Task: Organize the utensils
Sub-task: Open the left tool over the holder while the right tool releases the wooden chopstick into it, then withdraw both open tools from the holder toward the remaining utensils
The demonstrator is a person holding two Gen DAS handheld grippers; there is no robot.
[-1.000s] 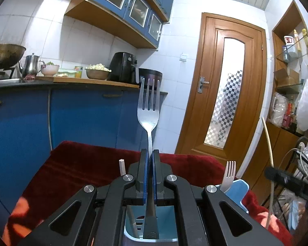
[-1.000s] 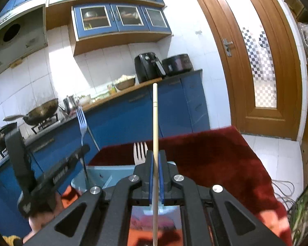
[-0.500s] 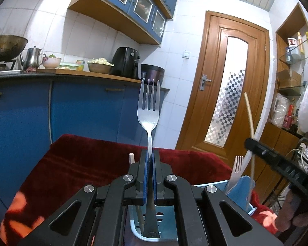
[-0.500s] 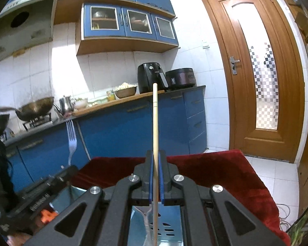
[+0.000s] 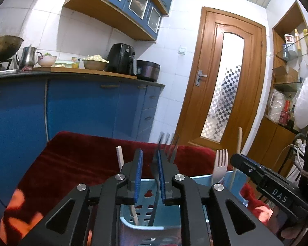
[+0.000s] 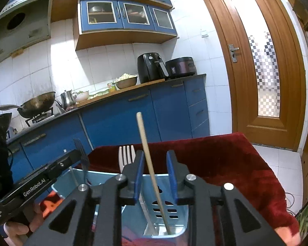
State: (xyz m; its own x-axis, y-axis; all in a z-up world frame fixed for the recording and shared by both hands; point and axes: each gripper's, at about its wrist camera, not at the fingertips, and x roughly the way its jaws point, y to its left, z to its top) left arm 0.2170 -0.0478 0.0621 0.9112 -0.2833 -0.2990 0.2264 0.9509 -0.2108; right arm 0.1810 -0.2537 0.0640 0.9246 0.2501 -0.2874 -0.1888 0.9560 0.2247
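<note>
Red cloth (image 5: 76, 153): covers the table; bears the caddy. No loose utensils show on the part of it in view, though much of it is hidden behind the tongs.

Blue caddy (image 5: 239, 177): light-blue slotted plastic holder standing on the cloth, directly under both tongs. All utensils in view stand in it. Which compartment each occupies cannot be told for certain.

Left tongs (image 5: 149, 160): jaws have just been opening; now parted a little. The metal fork (image 5: 168, 145) leans by the right pad, blurred, its handle down in the caddy. Judged released, not held.

Right tongs (image 6: 155, 164): jaws have just been opening; now parted with clear gaps on both sides of the chopstick (image 6: 148, 157), which slants between them with its foot in the caddy. Judged released.

White fork (image 6: 126, 155): plastic, upright in the caddy, prongs up.

White stick (image 5: 120, 157): pale, thin, standing in the caddy just left of the left tongs; kind of utensil cannot be told.

Progress, as judged: four items stowed, the last two only now let go. Left to do: draw both tongs clear and check the hidden parts of the cloth for stragglers.
</note>
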